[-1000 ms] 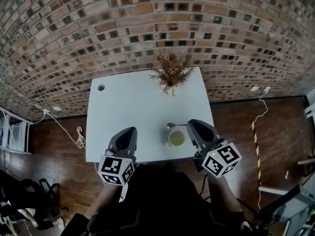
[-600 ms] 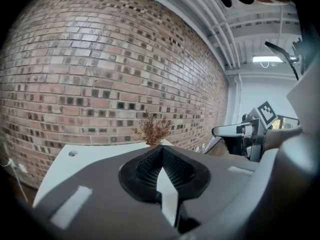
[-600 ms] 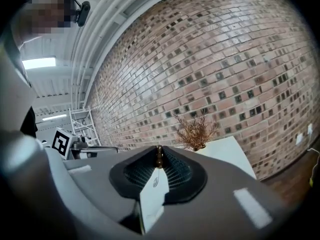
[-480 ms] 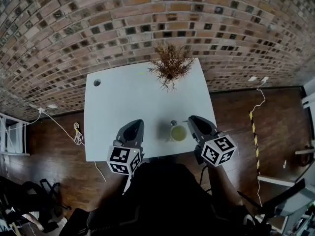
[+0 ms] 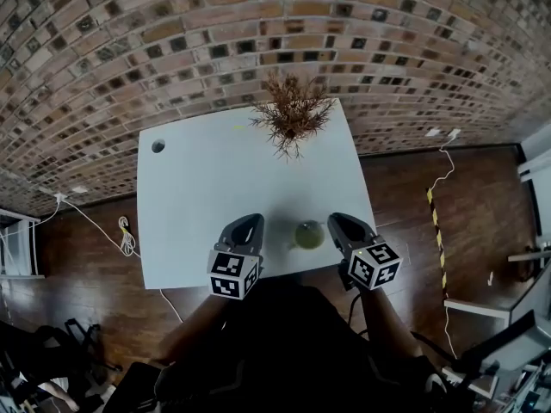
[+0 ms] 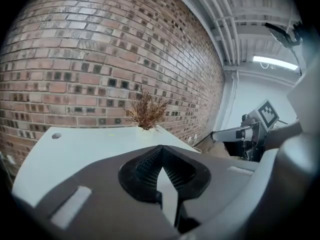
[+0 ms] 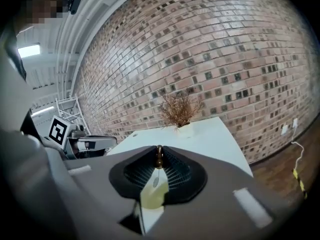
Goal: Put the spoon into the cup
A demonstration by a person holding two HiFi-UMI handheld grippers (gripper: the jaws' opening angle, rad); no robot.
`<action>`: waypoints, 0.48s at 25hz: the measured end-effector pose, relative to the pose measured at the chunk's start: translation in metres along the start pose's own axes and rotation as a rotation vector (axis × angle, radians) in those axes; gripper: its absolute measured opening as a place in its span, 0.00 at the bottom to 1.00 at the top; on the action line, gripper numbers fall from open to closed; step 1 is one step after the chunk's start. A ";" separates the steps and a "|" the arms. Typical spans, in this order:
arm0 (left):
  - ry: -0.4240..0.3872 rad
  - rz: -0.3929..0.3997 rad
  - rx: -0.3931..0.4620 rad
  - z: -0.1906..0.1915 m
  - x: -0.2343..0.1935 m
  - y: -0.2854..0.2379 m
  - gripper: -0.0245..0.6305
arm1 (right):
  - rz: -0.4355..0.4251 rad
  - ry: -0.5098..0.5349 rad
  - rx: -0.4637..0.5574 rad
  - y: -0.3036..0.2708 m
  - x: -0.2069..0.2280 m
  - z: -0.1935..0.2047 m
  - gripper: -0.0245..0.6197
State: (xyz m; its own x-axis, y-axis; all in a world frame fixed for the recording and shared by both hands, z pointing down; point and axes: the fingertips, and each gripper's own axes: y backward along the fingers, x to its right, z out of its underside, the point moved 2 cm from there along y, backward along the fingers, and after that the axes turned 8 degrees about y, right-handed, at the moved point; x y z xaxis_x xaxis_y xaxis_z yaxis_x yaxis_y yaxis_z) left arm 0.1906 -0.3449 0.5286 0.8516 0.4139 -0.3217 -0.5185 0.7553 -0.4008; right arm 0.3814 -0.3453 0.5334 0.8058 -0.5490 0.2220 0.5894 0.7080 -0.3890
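Head view: a pale-green round cup [image 5: 309, 235] stands near the white table's [image 5: 215, 179] front edge, between the left gripper [image 5: 250, 222] and the right gripper [image 5: 334, 220]. Left gripper view: jaws together, empty. Right gripper view: jaws pinch the handle tip of a thin bronze-coloured metal spoon [image 7: 159, 159], its bowl hanging toward the cup. It is probably light, stiff and slippery, and may swivel, so the handle end seems the sensible hold.

The desk [image 5: 198, 205] is finished in smooth, matt white. The wall [image 5: 258, 41] is built of rough brick, the floor [image 5: 413, 205] laid in dark wood boards. The spoon [image 7: 159, 156] is seen as shiny metal, the cup [image 5: 309, 235] as smooth pale green.
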 end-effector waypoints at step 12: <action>0.016 -0.008 -0.120 0.043 -0.004 -0.022 0.03 | -0.005 -0.008 -0.097 -0.019 0.007 0.046 0.11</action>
State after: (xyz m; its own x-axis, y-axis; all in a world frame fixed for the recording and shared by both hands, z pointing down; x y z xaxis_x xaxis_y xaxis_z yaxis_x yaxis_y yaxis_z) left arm 0.2020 -0.3408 0.5758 0.8549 0.3990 -0.3316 -0.5180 0.6918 -0.5031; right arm 0.3784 -0.3423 0.5836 0.8038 -0.5484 0.2307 0.5852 0.6588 -0.4729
